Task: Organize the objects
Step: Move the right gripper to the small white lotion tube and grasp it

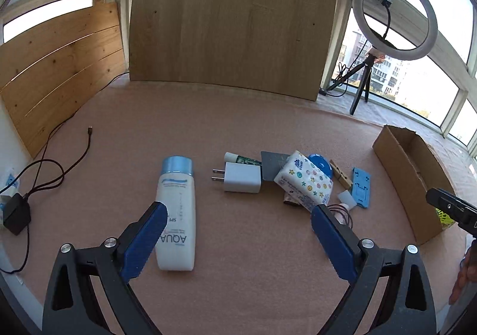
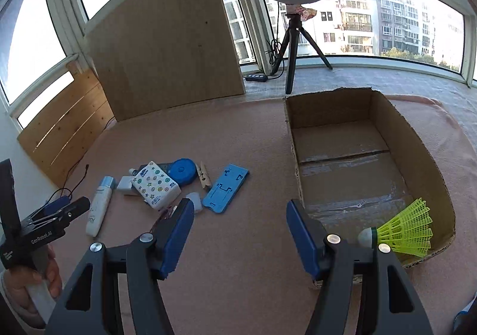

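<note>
— Shuttlecock point(image 2: 402, 233) is the only thing in the cardboard box point(image 2: 417, 156) so far, as far as I can see. It lies in the near corner, just right of the right tongs point(image 2: 238, 233), cork end toward them, yellow skirt fanning away to the right.

— And the rest?

— All on the pink tabletop point(image 1: 238, 126). A white lotion bottle point(image 1: 177, 212) lies just beside the left finger of the left tongs point(image 1: 238, 236), its long axis running away from them, blue cap at the far end, base near. Ahead of those tongs sit a white charger point(image 1: 241, 177), prongs pointing left toward the bottle, and a tissue pack point(image 1: 304, 180) resting on other small things. Right of that: a blue round case point(image 1: 320, 163), a clothespin point(image 1: 341, 175), a blue phone stand point(image 1: 361, 187).

— Are either of the tongs holding anything?

— No. Both stand wide apart with nothing between the blue pads. Each hangs above the tabletop, angled down.

— So barely started?

— I'd judge so: one piece boxed, the cluster untouched. The bottle looks the likeliest next pick for the left tongs.
</note>
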`<state>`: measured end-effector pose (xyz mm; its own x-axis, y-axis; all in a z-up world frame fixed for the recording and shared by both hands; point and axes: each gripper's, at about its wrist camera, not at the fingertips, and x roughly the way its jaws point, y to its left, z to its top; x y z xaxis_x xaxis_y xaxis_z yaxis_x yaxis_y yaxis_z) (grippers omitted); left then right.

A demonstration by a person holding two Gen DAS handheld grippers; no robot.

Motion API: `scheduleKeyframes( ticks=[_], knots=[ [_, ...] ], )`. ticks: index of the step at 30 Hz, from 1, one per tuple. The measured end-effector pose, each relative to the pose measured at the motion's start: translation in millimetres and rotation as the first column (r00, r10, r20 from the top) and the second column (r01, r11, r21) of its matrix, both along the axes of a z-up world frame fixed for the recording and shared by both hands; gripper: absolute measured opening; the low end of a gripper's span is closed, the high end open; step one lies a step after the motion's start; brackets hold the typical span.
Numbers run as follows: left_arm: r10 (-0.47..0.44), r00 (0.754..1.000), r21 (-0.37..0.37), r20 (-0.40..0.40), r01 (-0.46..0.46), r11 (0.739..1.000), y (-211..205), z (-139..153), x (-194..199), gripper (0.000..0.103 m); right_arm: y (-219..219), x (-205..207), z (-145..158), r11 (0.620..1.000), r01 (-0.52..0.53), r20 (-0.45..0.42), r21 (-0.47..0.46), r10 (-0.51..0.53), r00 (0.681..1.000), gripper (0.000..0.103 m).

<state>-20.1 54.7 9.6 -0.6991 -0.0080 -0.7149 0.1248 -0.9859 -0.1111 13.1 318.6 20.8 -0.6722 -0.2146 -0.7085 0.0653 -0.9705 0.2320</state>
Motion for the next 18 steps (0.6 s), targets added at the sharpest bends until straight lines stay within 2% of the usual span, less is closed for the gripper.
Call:
scheduleKeyframes(
  ticks=[3, 5, 7, 11, 12, 14, 16, 18],
  knots=[
    [0.011, 1.000, 0.021, 0.006, -0.012, 1.000, -30.4, -6.8, 10.1, 0.099, -33.6, -0.1, -3.6, 1.000, -0.021, 0.028, -0.015, 0.022, 0.999, 0.060],
    [0.035, 0.999, 0.024, 0.025, -0.036, 0.999, -46.7, -12.8, 12.1, 0.099, -60.2, -3.7, -10.6, 0.998, -0.058, 0.053, 0.029, 0.057, 0.997, 0.060],
    [0.044, 0.999, 0.058, 0.030, -0.046, 0.997, -61.3, -16.5, 14.8, 0.099, -79.0, -6.6, -23.7, 0.995, -0.090, 0.093, 0.048, 0.085, 0.992, 0.060],
    [0.059, 0.998, 0.060, 0.028, -0.061, 0.996, -79.6, -19.7, 21.4, 0.099, -94.8, -18.2, -48.4, 0.994, -0.108, 0.166, 0.024, 0.102, 0.981, 0.060],
    [0.063, 0.998, 0.060, 0.030, -0.065, 0.996, -82.0, -20.9, 23.0, 0.099, -96.7, -21.9, -51.3, 0.994, -0.104, 0.170, 0.017, 0.099, 0.980, 0.057],
    [0.068, 0.997, 0.063, 0.036, -0.070, 0.996, -85.8, -23.6, 26.6, 0.099, -99.3, -29.7, -55.3, 0.995, -0.104, 0.177, 0.011, 0.100, 0.979, 0.042],
    [0.076, 0.996, 0.067, 0.046, -0.079, 0.995, -86.1, -26.2, 30.9, 0.099, -101.1, -38.7, -61.2, 0.994, -0.110, 0.199, 0.002, 0.108, 0.974, 0.022],
    [0.074, 0.996, 0.073, 0.059, -0.078, 0.994, -83.6, -29.6, 32.8, 0.099, -101.3, -44.8, -66.0, 0.994, -0.109, 0.209, -0.027, 0.113, 0.971, 0.015]
  ],
)
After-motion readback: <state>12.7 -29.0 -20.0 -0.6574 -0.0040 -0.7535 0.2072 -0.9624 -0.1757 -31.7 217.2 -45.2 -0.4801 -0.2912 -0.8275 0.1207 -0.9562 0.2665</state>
